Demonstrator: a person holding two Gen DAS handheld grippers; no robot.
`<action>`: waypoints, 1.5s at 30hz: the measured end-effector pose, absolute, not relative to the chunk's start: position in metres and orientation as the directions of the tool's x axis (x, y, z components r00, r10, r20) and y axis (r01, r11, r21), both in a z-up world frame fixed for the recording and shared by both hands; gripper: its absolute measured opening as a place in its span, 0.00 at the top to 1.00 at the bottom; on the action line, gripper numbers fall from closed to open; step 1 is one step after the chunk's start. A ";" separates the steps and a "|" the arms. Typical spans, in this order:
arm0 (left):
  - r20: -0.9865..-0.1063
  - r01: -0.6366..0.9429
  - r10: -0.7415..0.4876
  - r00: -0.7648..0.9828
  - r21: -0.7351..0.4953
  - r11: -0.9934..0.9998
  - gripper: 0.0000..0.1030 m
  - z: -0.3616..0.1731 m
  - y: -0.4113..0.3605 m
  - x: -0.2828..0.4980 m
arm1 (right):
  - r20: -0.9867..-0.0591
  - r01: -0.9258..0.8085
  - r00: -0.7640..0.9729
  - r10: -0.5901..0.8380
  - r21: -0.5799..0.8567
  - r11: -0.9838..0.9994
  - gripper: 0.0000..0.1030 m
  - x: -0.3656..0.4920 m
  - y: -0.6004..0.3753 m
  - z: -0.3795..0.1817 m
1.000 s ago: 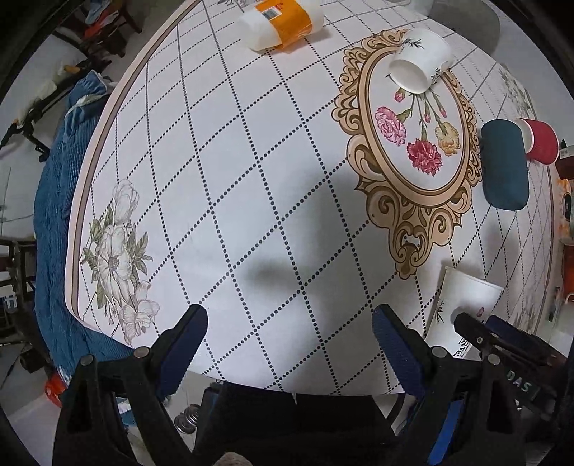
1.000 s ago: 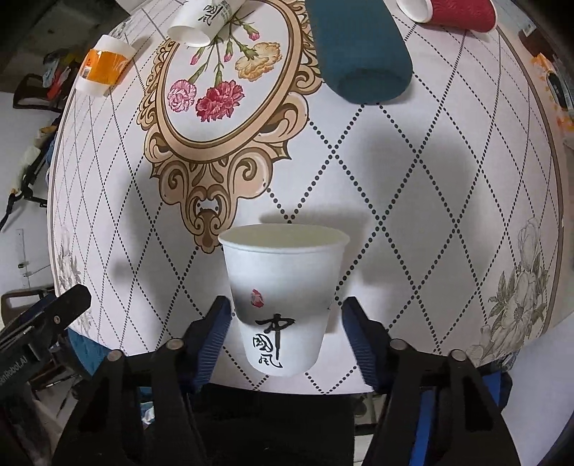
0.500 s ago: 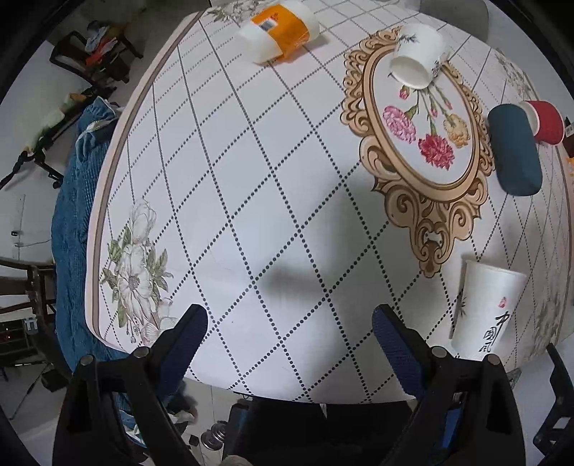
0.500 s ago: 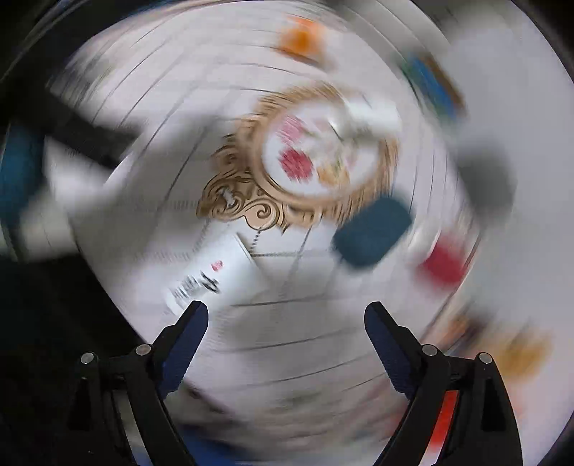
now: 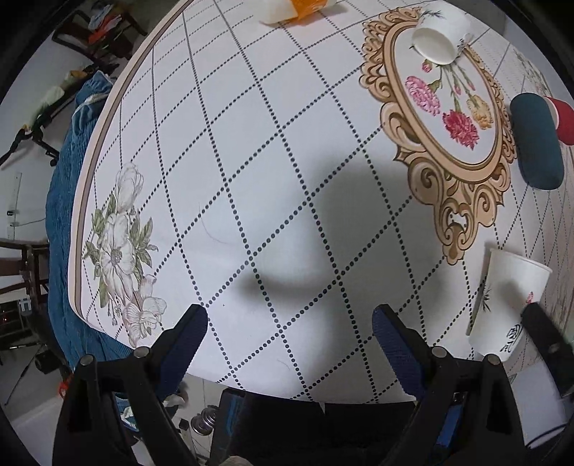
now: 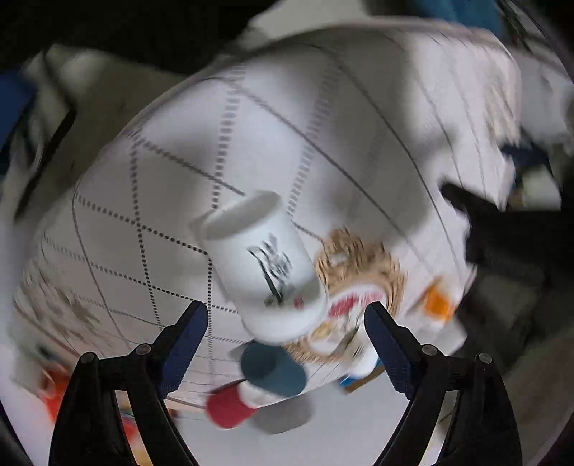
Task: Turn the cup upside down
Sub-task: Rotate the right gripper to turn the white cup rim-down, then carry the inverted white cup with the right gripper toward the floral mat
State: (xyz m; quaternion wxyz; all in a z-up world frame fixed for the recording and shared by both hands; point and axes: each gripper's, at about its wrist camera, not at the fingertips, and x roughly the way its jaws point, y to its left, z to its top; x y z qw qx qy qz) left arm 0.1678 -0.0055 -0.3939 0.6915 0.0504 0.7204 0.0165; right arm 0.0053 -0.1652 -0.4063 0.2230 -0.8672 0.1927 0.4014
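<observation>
A white paper cup with black calligraphy (image 5: 509, 301) stands upright, mouth up, near the table's front right edge. My left gripper (image 5: 290, 333) is open and empty over the front middle of the table, left of the cup. My right gripper (image 6: 286, 329) is open and rolled over, so its blurred view is inverted; the same cup (image 6: 262, 265) sits just beyond its fingertips, between them but not held. A dark part of the right gripper (image 5: 545, 340) overlaps the cup in the left wrist view.
On the floral tablecloth (image 5: 251, 161): a second white cup (image 5: 441, 39) on its side at the back, an orange-labelled container (image 5: 305, 7), a dark teal case (image 5: 536, 139) and a red cup (image 5: 563, 122) at right. Blue cloth (image 5: 68, 172) hangs left.
My right gripper let go of the white cup, pulled back and rolled over, so its view is now inverted. The cup stays upright. My left gripper moved slightly closer to the table.
</observation>
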 end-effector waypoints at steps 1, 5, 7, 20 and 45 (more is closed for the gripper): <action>-0.995 0.045 0.097 -0.040 0.095 0.994 0.08 -0.396 -0.004 0.168 | -0.785 -0.484 0.603 -0.144 -0.216 -0.848 0.12 0.004 -0.167 -0.411; -0.994 0.032 0.098 -0.047 0.097 0.995 0.08 -0.402 -0.002 0.167 | -0.805 -0.386 0.583 -0.113 -0.152 -0.910 0.12 0.001 -0.176 -0.427; -0.994 0.023 0.099 -0.053 0.097 0.995 0.08 -0.406 -0.001 0.166 | -0.813 -0.348 0.573 -0.105 -0.126 -0.929 0.12 0.000 -0.180 -0.432; -0.993 -0.015 0.100 -0.069 0.101 0.995 0.09 -0.412 0.013 0.171 | -0.820 -0.273 0.566 -0.084 -0.090 -0.958 0.29 0.020 -0.187 -0.455; -0.993 -0.050 0.108 -0.043 0.110 0.993 0.09 -0.396 0.027 0.178 | -0.851 -0.801 0.382 -0.360 -0.110 -0.588 0.39 0.117 -0.114 -0.448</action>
